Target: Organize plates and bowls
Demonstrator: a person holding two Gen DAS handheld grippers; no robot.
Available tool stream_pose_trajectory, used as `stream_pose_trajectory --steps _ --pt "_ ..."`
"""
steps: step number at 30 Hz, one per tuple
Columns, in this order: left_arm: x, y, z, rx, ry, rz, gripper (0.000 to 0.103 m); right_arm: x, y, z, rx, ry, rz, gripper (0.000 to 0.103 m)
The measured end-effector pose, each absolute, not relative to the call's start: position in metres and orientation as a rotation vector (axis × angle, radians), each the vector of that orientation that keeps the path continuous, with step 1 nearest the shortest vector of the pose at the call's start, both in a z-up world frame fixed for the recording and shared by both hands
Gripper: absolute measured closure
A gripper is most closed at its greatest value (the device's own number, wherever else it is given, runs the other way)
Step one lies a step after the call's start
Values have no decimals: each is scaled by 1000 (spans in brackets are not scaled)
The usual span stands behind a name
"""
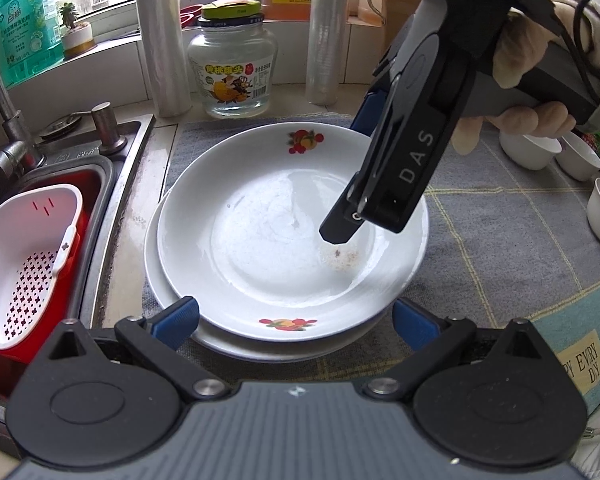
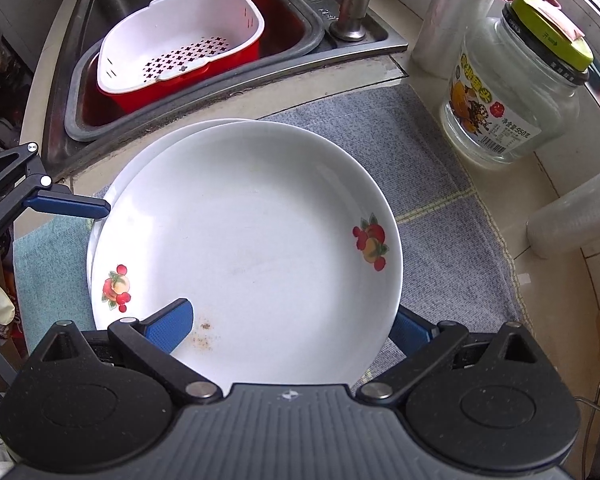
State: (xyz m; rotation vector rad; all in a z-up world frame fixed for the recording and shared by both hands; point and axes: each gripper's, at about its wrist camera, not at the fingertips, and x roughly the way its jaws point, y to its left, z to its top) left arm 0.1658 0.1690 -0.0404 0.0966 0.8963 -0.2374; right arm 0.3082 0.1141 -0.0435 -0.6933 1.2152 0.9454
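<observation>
Steel sink (image 2: 100, 12) at table's far-left edge, holding red tub (image 2: 112, 100) with white perforated strainer basket (image 2: 180, 40) nested inside. Grey checked cloth mat (image 1: 500, 240) spread over table beside sink. Two white plates stacked on mat: fruit-printed top plate (image 1: 260, 220) sitting slightly off-centre on lower plate (image 1: 156, 276). Glass jar (image 1: 233, 64) with yellow-green lid upright behind stack. Three small white bowls (image 1: 532, 150) grouped at mat's right side. Left hand-held gripper (image 1: 296, 320) spread wide, fingers either side of stack's near rim. Right hand-held gripper (image 2: 292, 326) spread wide, one finger over top plate's interior, other outside rim. Brown speckled residue (image 2: 204, 340) on top plate.
</observation>
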Motion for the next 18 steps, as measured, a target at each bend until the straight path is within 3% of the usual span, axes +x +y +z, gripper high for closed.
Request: stream_pose_trajectory --steps 9,18 --pt "150 171 -33 120 788 -162 1 301 109 -38 -633 1153 944 0" --pt "145 164 -27 124 706 -89 1 257 55 -19 -464 871 720 0"
